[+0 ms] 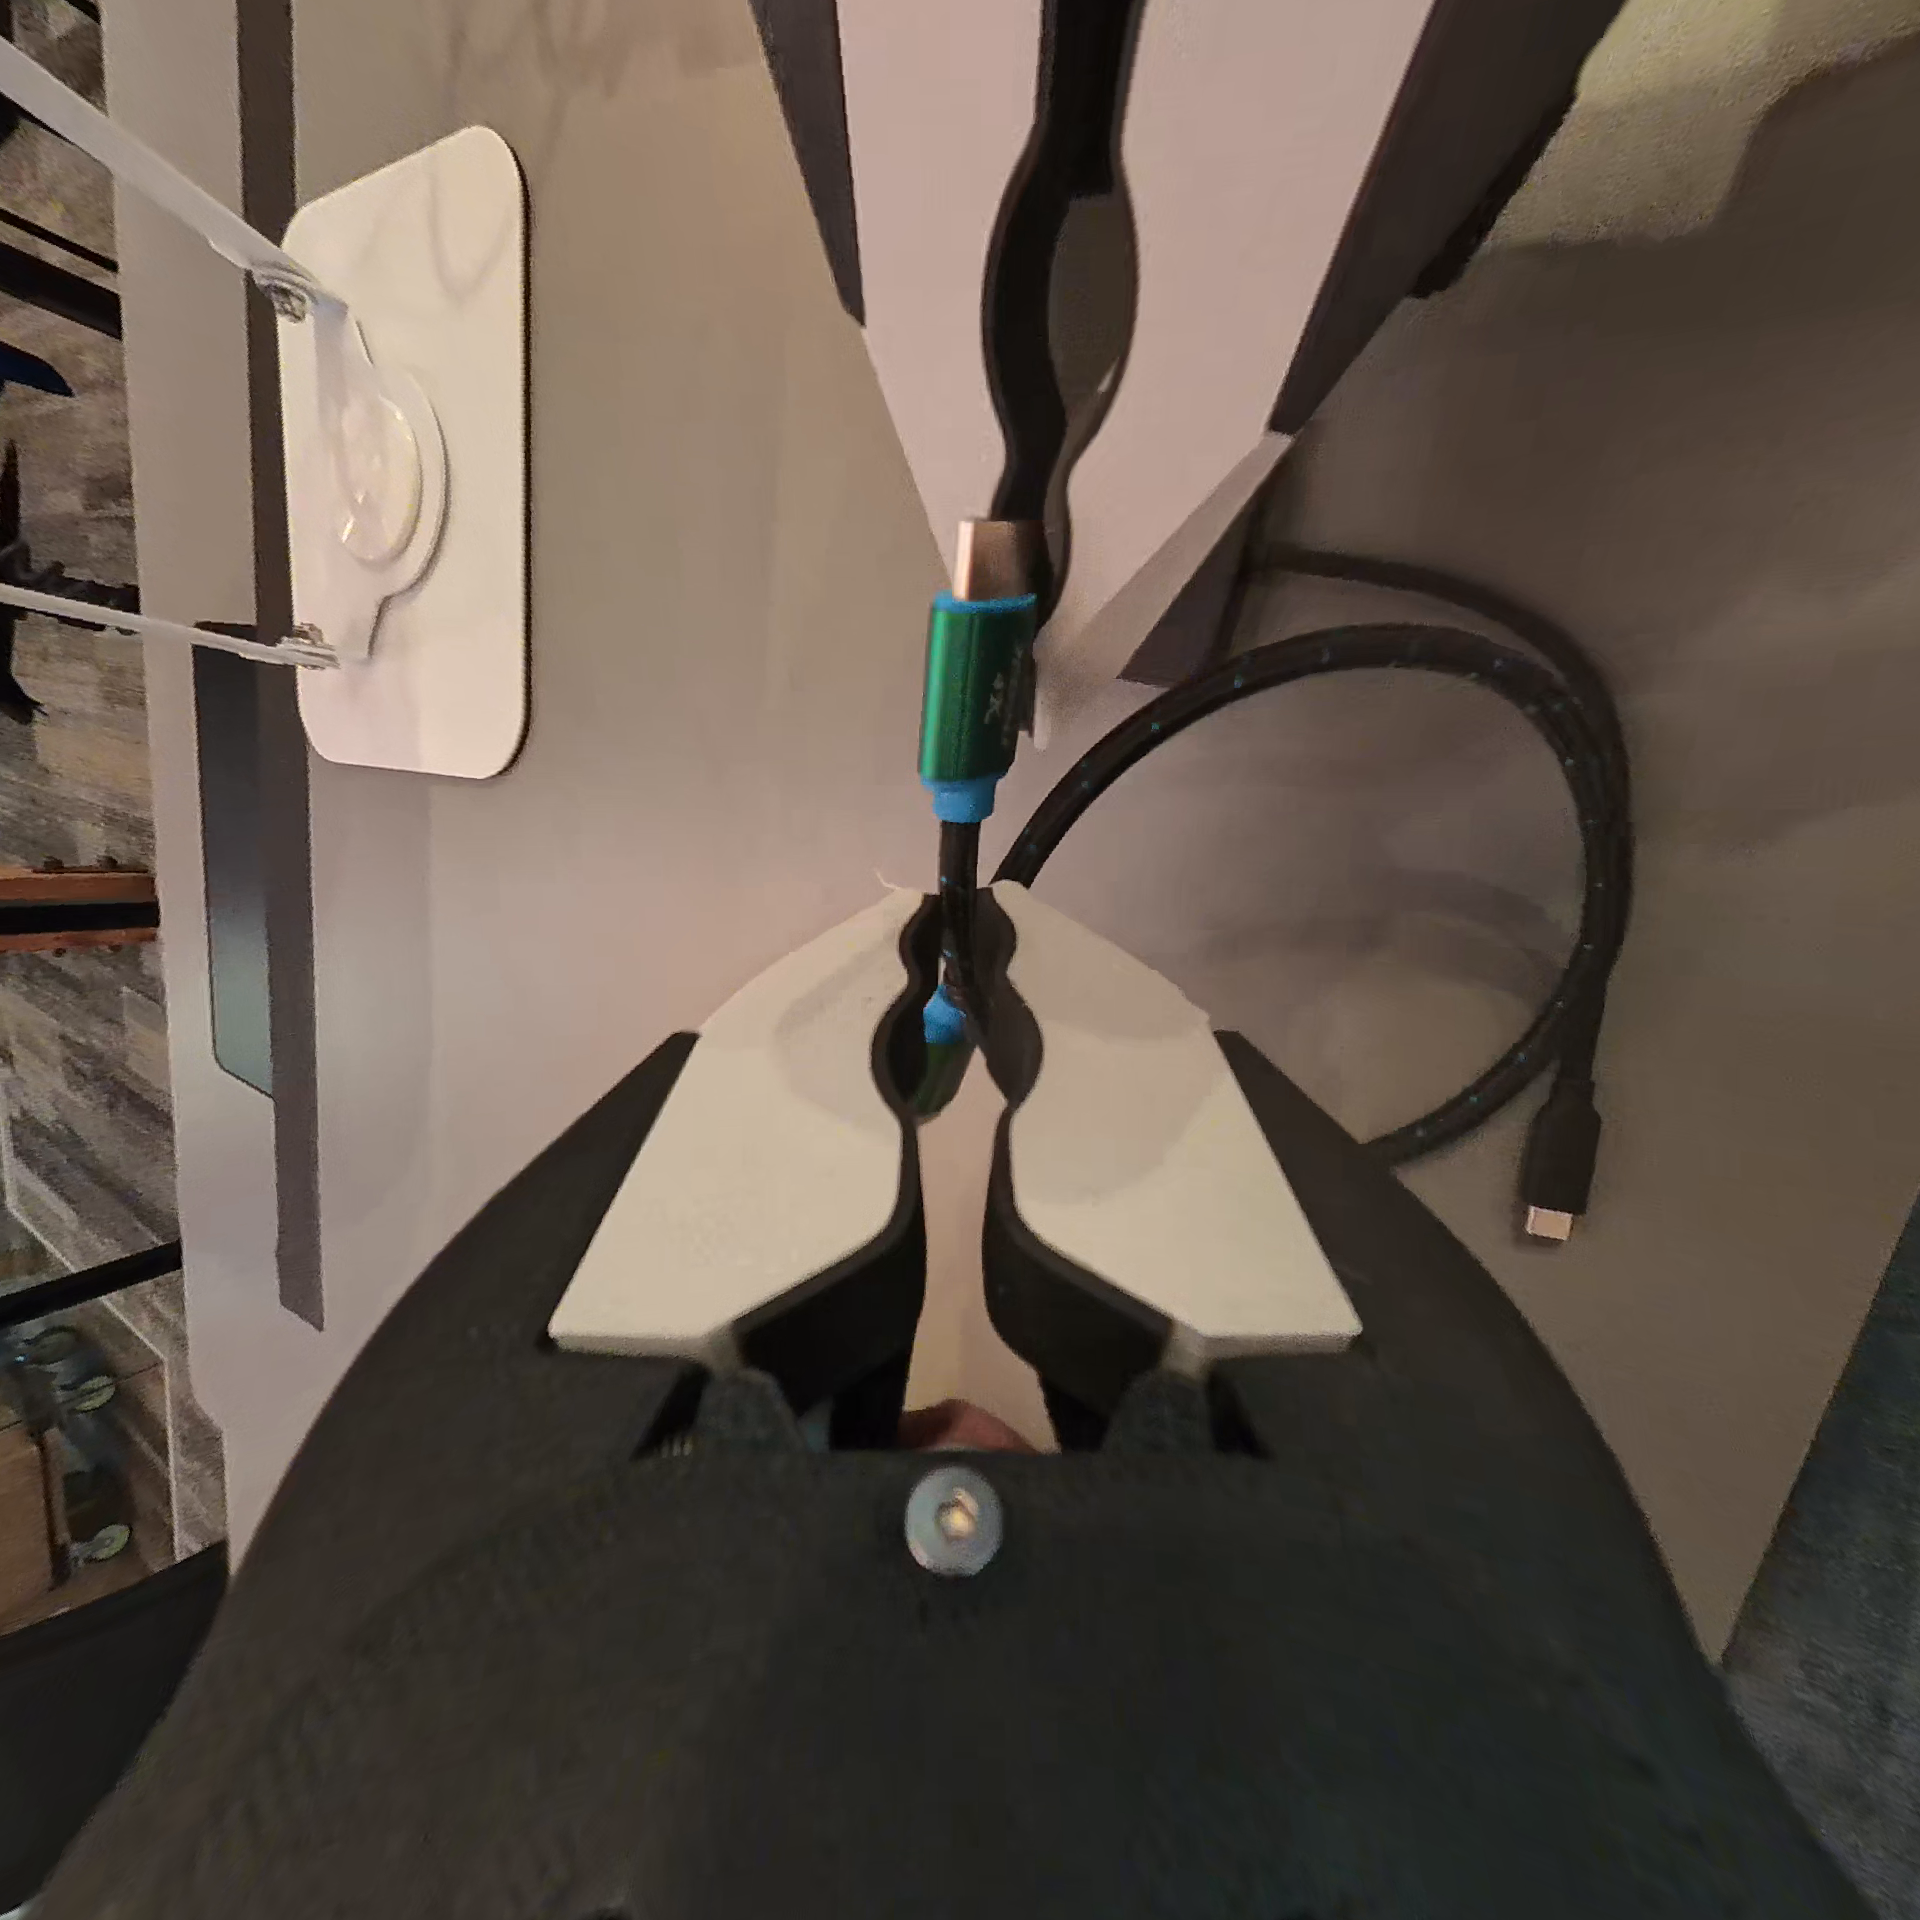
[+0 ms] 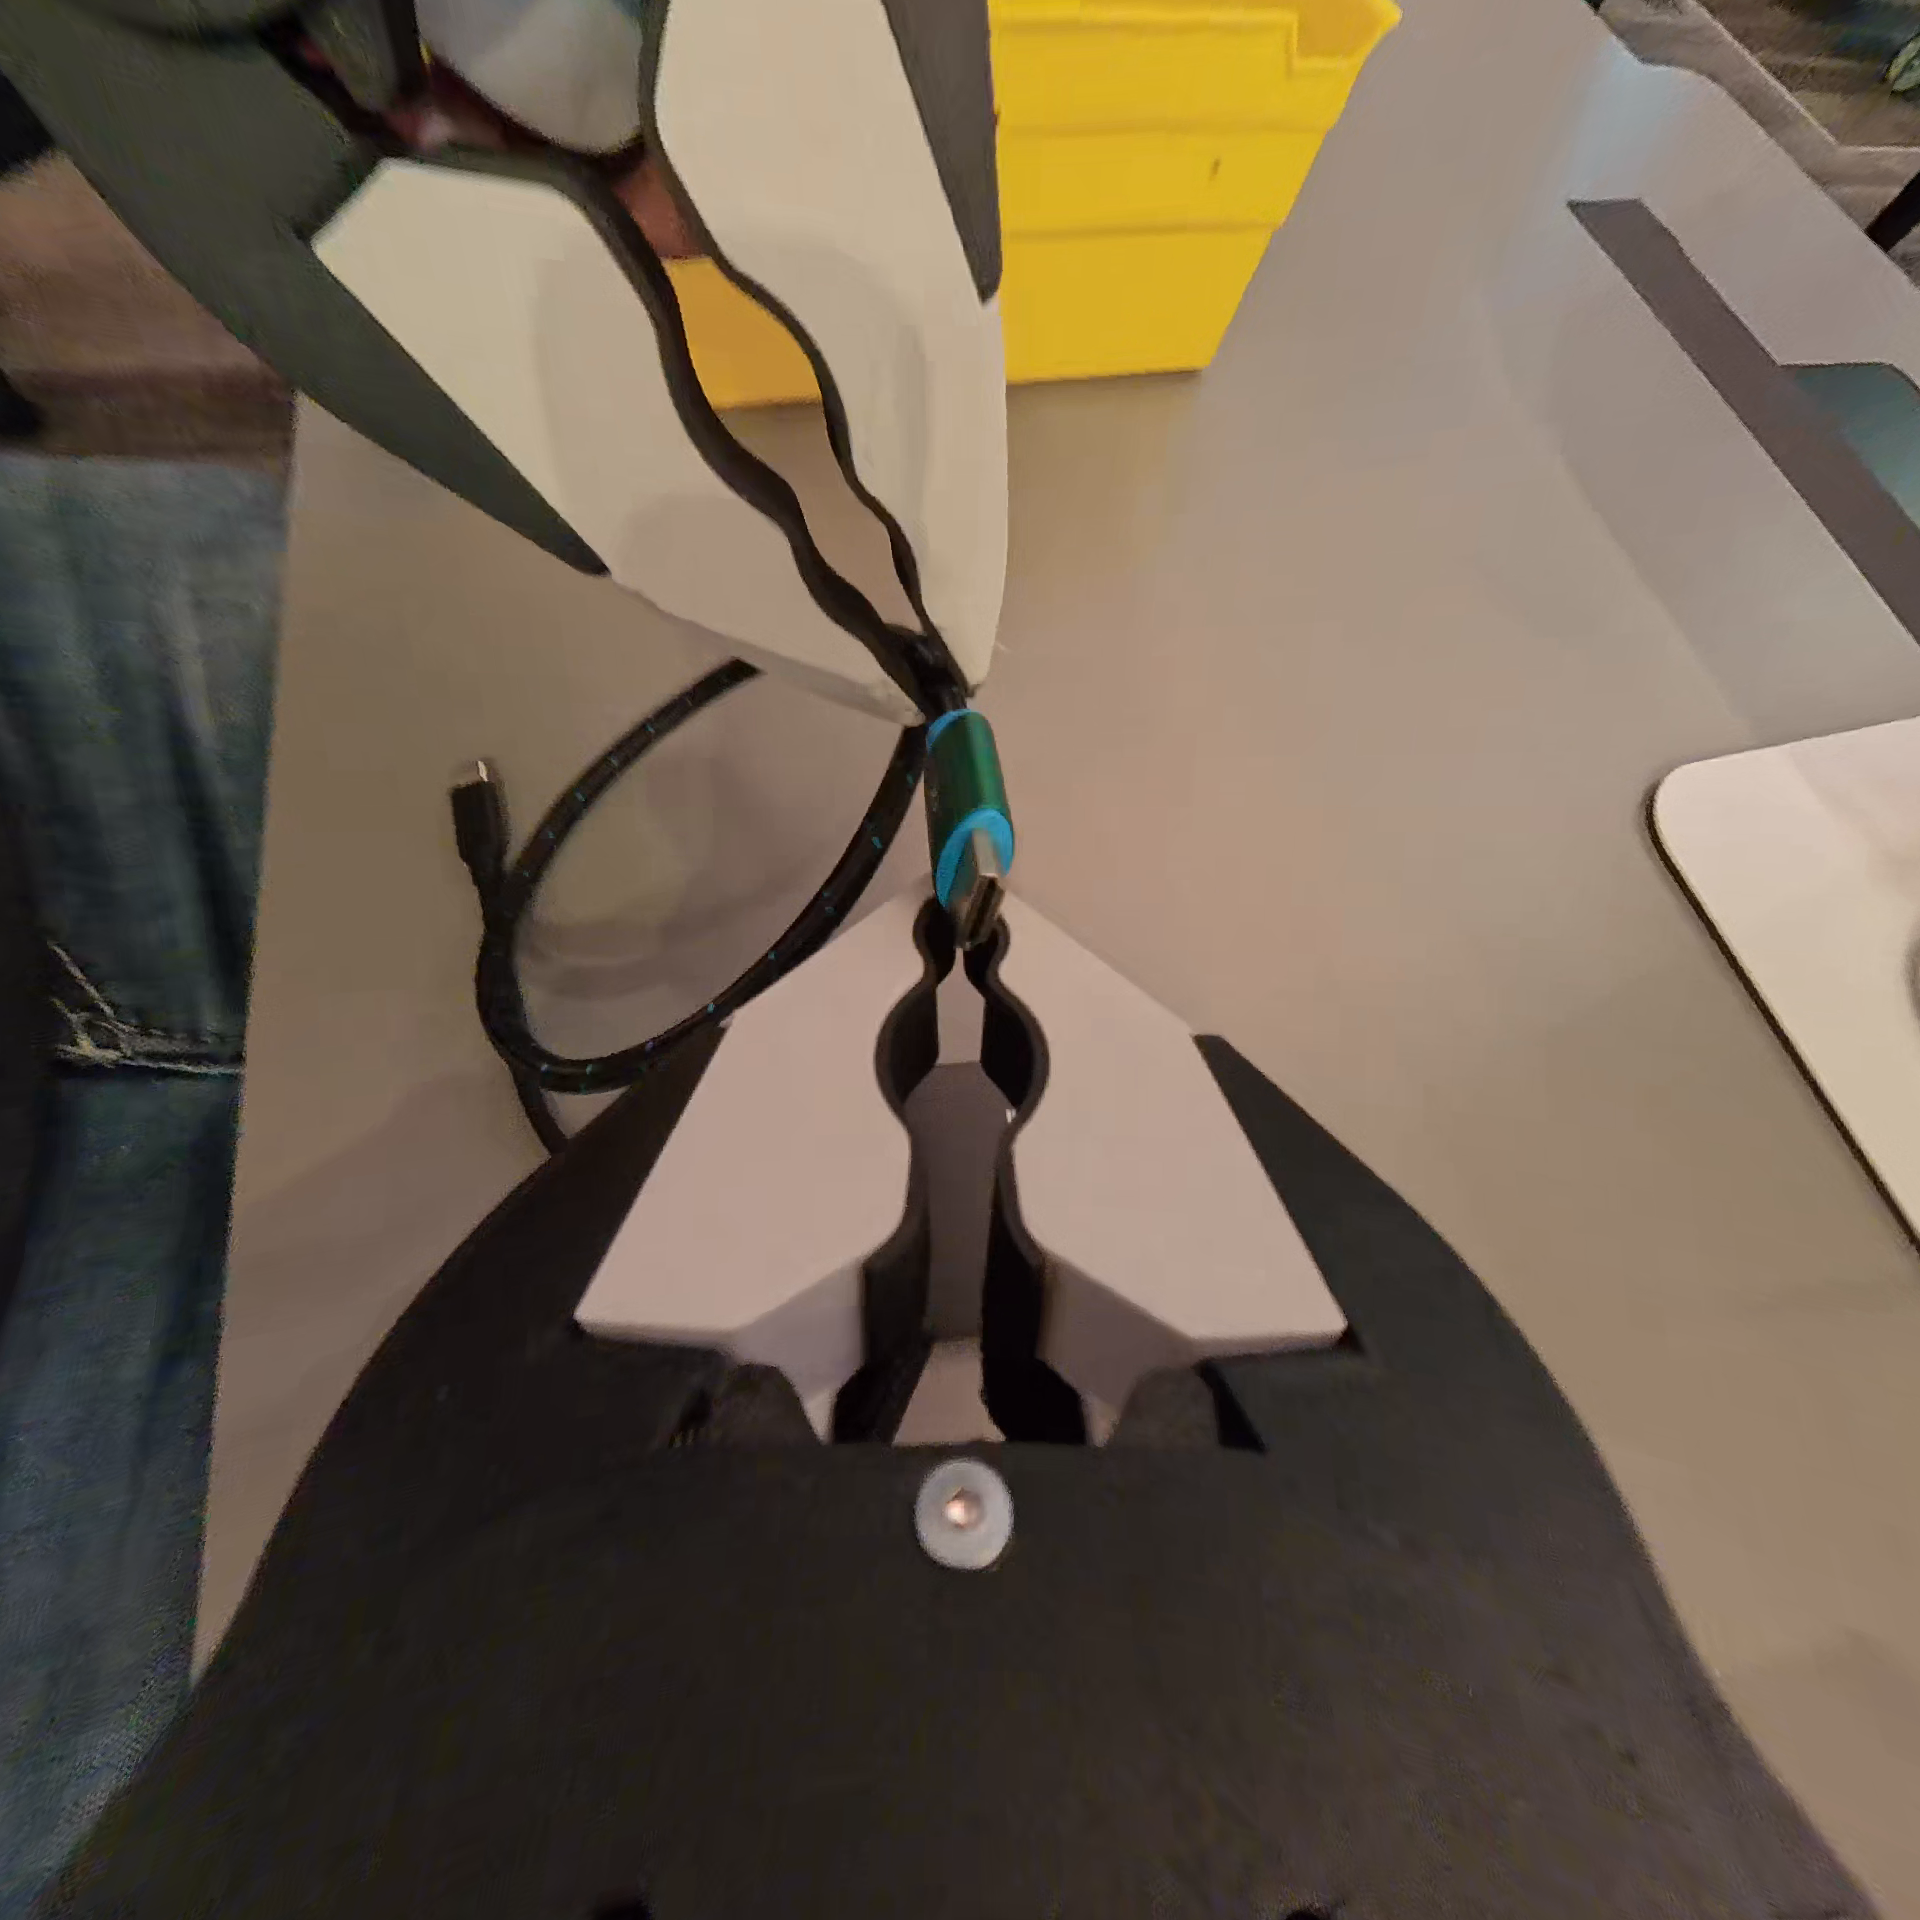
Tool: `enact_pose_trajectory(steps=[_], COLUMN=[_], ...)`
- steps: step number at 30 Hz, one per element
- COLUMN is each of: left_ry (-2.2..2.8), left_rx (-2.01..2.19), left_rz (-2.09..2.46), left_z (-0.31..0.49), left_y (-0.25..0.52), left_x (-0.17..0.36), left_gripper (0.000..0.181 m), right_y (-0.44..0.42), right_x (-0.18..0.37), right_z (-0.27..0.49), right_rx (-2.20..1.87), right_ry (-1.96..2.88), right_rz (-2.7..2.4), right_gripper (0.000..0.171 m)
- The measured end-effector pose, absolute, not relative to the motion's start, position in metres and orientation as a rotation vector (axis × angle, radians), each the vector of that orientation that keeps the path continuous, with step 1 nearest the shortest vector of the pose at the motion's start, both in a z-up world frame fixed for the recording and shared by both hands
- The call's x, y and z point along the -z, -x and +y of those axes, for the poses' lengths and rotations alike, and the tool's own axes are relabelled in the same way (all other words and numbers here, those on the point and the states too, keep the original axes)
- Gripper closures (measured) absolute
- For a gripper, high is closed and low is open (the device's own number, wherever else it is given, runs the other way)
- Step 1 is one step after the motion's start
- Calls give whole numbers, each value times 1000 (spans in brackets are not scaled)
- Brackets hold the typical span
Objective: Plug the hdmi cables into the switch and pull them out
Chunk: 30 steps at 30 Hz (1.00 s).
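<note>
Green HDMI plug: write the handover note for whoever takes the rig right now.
Left gripper: shut on the braided cable, just behind the green HDMI plug.
Right gripper: closed on the plug's metal tip.
The plug is held in the air above the grey table; the cable's small far-end connector lies on the table.
No switch is in view, so nothing is plugged in.
Left: find the switch, insert the plug, pull out.

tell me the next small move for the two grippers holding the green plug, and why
Probably the left gripper should let go: it pinches the black braided cable just behind the green metal plug, whose silver tip already sits between the right gripper fingertips, a likely handover.
</note>
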State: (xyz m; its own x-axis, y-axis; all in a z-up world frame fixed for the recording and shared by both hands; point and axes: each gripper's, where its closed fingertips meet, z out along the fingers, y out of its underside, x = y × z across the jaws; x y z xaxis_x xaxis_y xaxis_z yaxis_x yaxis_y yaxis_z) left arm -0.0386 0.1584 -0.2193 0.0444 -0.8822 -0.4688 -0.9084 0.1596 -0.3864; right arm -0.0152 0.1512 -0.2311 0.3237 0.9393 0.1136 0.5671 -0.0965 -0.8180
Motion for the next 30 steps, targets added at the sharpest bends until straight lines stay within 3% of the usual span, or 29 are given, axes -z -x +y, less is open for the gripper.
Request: enact_pose_trajectory(steps=[4, 7, 12, 23, 30], left_ry=[1688, 1682, 1676, 1669, 1664], left_rx=[-49, -57, -67, -20, 10], left_rz=[1800, 1799, 1803, 1759, 1682], left_z=[159, 160, 159, 158, 166], left_y=[38, 39, 38, 34, 43], left_x=[214, 212, 211, 203, 190], left_gripper=[175, 175, 175, 175, 155], right_y=[19, 21, 24, 22, 13], right_x=[220, 214, 206, 194, 179], right_z=[150, 150, 146, 146, 153], right_rx=[-653, -693, -700, -864, -1074], right_ry=[1760, 1760, 1725, 1784, 1784], right_rz=[-1299, -1263, -1278, -1149, -952], right_gripper=[171, 152, 163, 164, 164])
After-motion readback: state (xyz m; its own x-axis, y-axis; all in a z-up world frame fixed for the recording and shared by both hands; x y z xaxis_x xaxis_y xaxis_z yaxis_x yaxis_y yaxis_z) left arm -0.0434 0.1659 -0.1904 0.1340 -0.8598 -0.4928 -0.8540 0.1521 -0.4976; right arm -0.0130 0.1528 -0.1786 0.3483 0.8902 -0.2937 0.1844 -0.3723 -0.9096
